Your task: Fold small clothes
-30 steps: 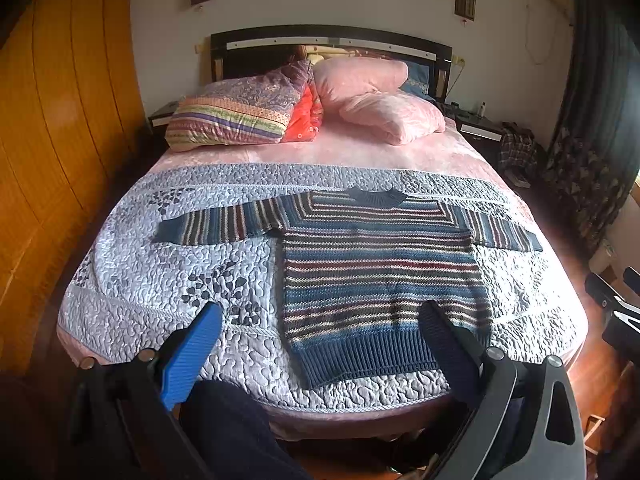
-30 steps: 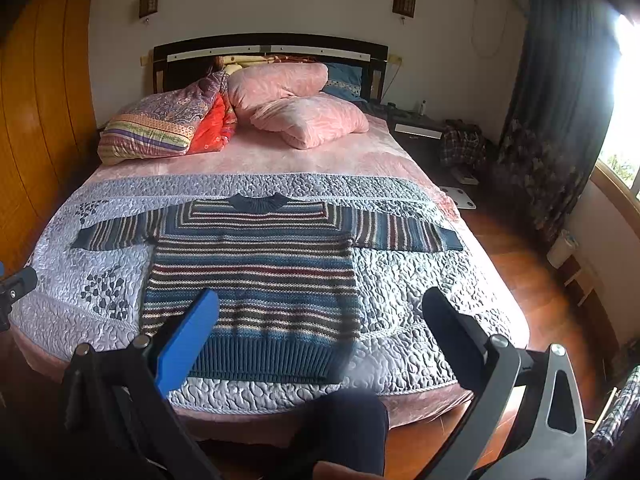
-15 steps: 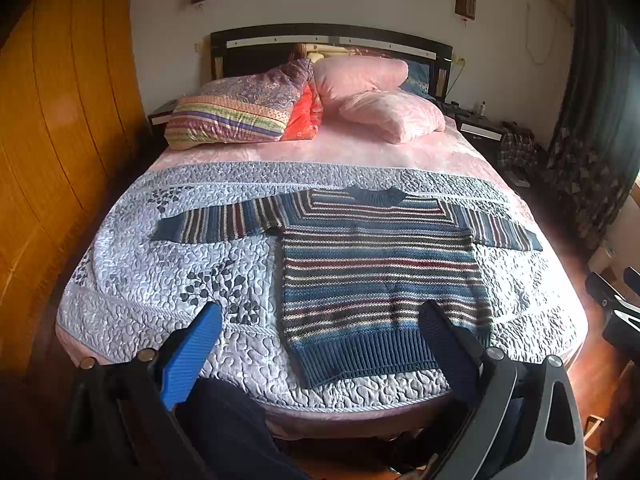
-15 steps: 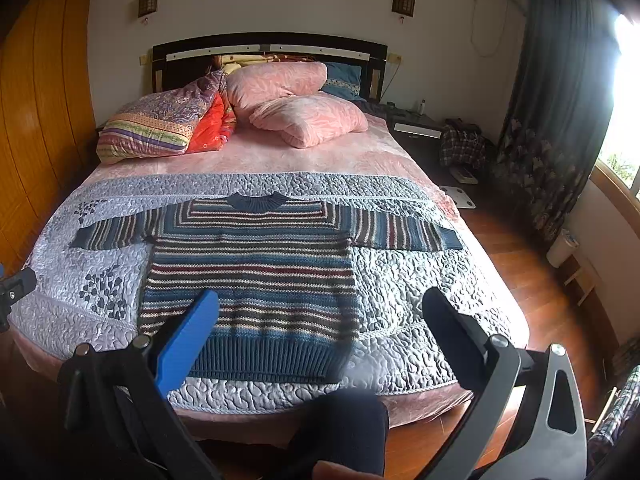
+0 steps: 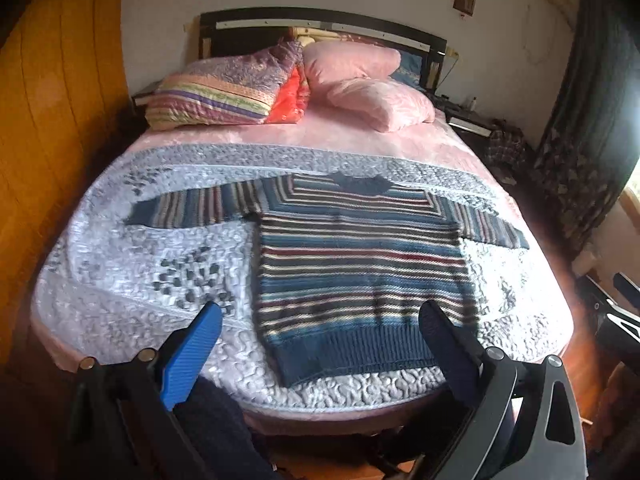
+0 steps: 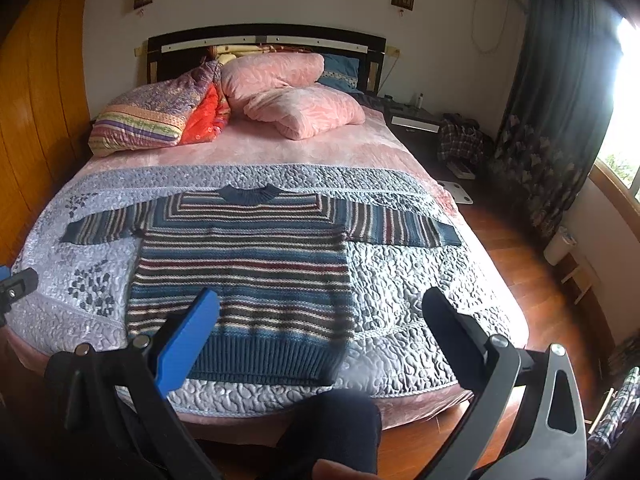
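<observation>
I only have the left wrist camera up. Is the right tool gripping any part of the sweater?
Observer: No. The right tool is open and grips nothing. The striped sweater lies flat on the bed ahead of it.
Operator: Anything on the floor on that side?
Observer: A white scale lies on the wood floor close beside the bed.
Operator: My right edge is just glare. What's there?
Observer: A window, with green leaves showing through it.
</observation>
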Motion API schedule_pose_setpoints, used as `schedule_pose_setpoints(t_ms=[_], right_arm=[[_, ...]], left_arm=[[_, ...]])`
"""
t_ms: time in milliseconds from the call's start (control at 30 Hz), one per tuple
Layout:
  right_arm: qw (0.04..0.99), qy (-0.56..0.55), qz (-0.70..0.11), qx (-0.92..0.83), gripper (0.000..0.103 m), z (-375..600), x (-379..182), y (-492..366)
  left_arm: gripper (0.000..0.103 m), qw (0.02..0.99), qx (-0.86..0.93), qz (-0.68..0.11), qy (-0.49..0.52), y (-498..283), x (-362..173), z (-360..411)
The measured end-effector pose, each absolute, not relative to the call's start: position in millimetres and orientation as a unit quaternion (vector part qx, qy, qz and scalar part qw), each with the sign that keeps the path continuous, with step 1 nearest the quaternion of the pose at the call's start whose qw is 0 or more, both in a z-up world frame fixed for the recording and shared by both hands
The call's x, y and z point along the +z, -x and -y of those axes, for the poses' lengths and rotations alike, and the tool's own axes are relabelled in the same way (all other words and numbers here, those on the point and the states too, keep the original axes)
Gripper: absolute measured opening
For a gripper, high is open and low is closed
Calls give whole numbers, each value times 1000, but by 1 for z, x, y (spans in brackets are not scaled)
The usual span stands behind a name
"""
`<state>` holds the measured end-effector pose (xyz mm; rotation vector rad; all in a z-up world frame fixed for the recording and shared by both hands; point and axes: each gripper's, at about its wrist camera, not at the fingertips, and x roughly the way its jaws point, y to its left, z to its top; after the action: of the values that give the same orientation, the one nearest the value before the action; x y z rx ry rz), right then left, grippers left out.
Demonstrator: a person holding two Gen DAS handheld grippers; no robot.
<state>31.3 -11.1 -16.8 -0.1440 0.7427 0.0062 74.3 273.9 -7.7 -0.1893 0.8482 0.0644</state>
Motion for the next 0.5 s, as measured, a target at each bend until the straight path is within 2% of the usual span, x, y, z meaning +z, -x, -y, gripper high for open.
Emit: schedule_pose_setpoints(t_ms=[100,500], right_arm=[[926,74,-370,-4,100,15,-27,-43],[911,79,-403,-25,100,32,-64,-107]], left_arm=[[99,903,17,-414,113,-88,-19,-282],[99,881,19,-464,95,-158,-63,-268]])
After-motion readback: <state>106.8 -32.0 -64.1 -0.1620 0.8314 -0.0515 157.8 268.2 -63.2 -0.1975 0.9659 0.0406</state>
